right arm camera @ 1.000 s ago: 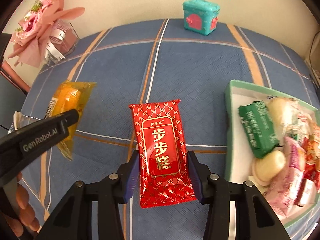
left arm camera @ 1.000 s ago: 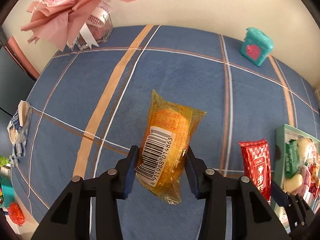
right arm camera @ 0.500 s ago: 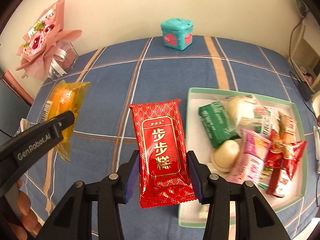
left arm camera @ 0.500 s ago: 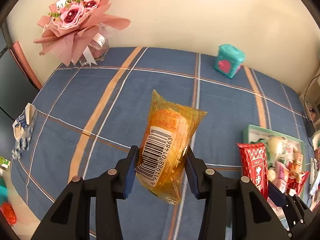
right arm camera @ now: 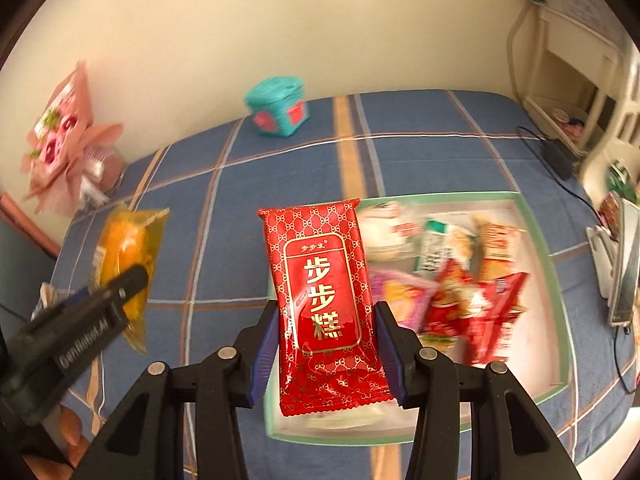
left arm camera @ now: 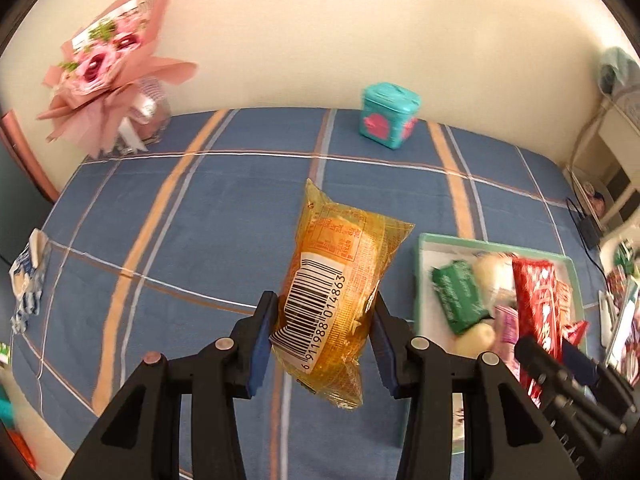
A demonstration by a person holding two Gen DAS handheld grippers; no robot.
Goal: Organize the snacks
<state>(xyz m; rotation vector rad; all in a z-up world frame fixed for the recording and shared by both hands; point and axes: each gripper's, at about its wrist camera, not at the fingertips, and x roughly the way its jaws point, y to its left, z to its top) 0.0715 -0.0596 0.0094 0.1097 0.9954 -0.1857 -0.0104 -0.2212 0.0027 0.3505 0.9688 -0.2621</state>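
Here the left gripper [left arm camera: 324, 332] pinches the yellow snack pack [left arm camera: 336, 292] above the blue cloth [left arm camera: 224, 208] — the right gripper [right arm camera: 326, 344] clamps the red snack pack [right arm camera: 324, 300] over the green tray [right arm camera: 556, 280].

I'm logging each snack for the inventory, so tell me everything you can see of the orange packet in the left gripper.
The orange packet is a see-through amber plastic wrapper around a yellowish cake-like snack, with crimped ends, a white barcode label and a panel of small print facing the camera. It stands lengthwise, tilted slightly, above the blue plaid cloth. The left gripper is shut on its lower half, fingers pressing both sides. Nothing else touches it.
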